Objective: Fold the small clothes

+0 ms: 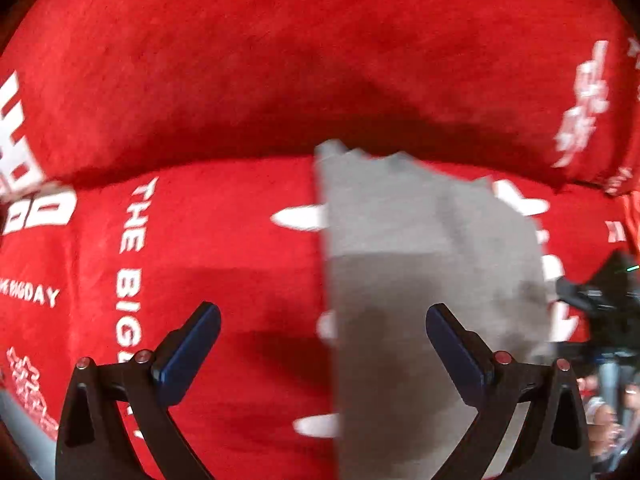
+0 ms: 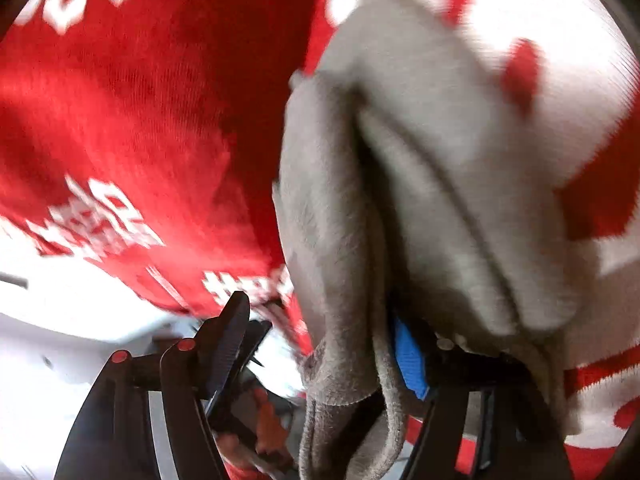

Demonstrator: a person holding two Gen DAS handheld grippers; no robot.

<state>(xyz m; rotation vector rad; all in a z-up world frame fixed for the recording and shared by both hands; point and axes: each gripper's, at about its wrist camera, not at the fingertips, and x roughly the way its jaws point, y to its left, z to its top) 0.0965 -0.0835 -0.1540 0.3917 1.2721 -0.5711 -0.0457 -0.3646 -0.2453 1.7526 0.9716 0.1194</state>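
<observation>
A small grey garment [image 1: 420, 264] lies on a red cloth with white lettering [image 1: 208, 248]. My left gripper [image 1: 323, 334] is open and empty just above it, its left finger over the red cloth and its right finger over the grey fabric. In the right wrist view the grey garment [image 2: 400, 200] hangs bunched over my right gripper [image 2: 324, 332]. Its jaws stand wide apart. The fabric drapes over the right finger, whose blue pad [image 2: 408, 356] shows under a fold. The left finger [image 2: 232, 328] is bare.
The red cloth rises in a big fold [image 1: 320, 60] behind the garment. The other gripper's black body [image 1: 604, 304] shows at the right edge of the left wrist view. A white surface [image 2: 60, 320] lies beyond the cloth's edge at the lower left of the right wrist view.
</observation>
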